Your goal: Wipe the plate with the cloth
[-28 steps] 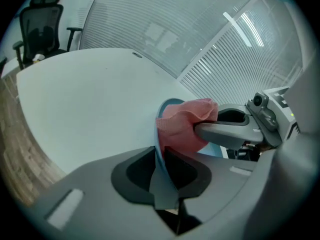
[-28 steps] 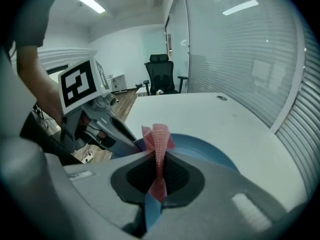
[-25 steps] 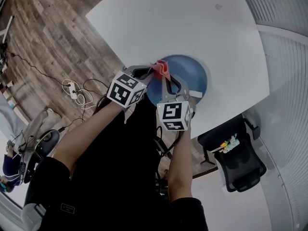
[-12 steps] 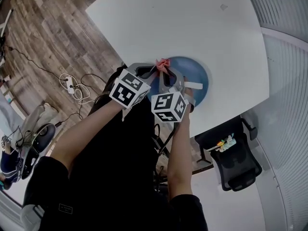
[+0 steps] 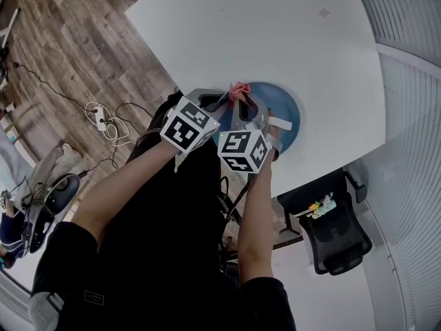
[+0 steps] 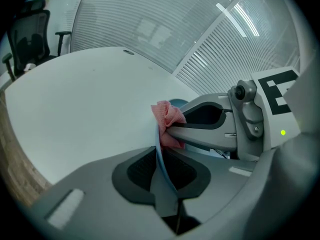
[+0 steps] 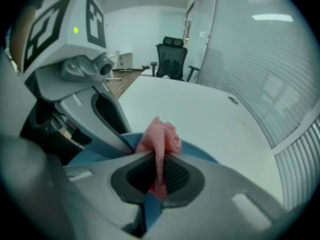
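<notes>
Since a second back the right claw (image 7: 159, 173) has rolled and drawn in close beside the left claw (image 6: 161, 166); the cloth (image 5: 239, 90) stays at the rim of the plate (image 5: 288, 109), by the near edge of the bench (image 5: 275, 40). That right claw is clamped on the cloth, a pink wad standing proud of its tips against the rim; the left one pinches the plate's thin edge, its jaws having just eased a shade with the pads pressing on it all the same. Cloth: soft, light, an open knitted weave, bunching readily; best gripped through its bunched middle, I'd say, with enough left free to rub. Plate: blue, round, smooth, stiff, likely slippery; held at one spot on the rim it could swivel under pressure, so a deep bite and gentle strokes seem wise; ceramic or plastic I cannot tell.
</notes>
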Demonstrator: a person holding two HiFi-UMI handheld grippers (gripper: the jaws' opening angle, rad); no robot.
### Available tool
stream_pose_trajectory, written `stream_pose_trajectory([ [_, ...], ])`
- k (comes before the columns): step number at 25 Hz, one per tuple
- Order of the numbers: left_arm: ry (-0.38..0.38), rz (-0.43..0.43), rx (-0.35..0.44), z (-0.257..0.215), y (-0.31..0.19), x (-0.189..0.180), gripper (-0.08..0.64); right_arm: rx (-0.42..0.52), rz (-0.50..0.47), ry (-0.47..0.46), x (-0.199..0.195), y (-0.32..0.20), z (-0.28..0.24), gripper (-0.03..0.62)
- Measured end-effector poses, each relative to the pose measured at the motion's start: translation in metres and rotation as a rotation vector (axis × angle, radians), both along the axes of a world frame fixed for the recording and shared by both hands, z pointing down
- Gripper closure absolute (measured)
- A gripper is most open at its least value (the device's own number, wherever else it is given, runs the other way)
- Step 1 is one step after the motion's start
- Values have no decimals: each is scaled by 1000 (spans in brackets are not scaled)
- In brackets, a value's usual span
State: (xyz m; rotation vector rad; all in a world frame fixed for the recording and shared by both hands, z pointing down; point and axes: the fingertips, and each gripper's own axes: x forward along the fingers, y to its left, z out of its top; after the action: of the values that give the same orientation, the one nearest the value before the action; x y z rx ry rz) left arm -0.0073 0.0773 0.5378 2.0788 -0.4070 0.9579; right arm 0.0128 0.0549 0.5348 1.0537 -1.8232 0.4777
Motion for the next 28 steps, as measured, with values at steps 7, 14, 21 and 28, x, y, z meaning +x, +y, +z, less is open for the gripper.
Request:
stream_pose_trajectory([
  [7,0,-16,-16,2,-3,0,515,-2,46,40,15,-8,4,577],
  [14,3,-54,-32,1,-4,1,522,7,55,72,25,-10,4,577],
  [21,11,-29,-29,3,-6,5,517,20,85,79,36,-14,6,577],
  [28,11,-37,-45,3,-3,4,517,37,117,126,56,-14,4,577],
])
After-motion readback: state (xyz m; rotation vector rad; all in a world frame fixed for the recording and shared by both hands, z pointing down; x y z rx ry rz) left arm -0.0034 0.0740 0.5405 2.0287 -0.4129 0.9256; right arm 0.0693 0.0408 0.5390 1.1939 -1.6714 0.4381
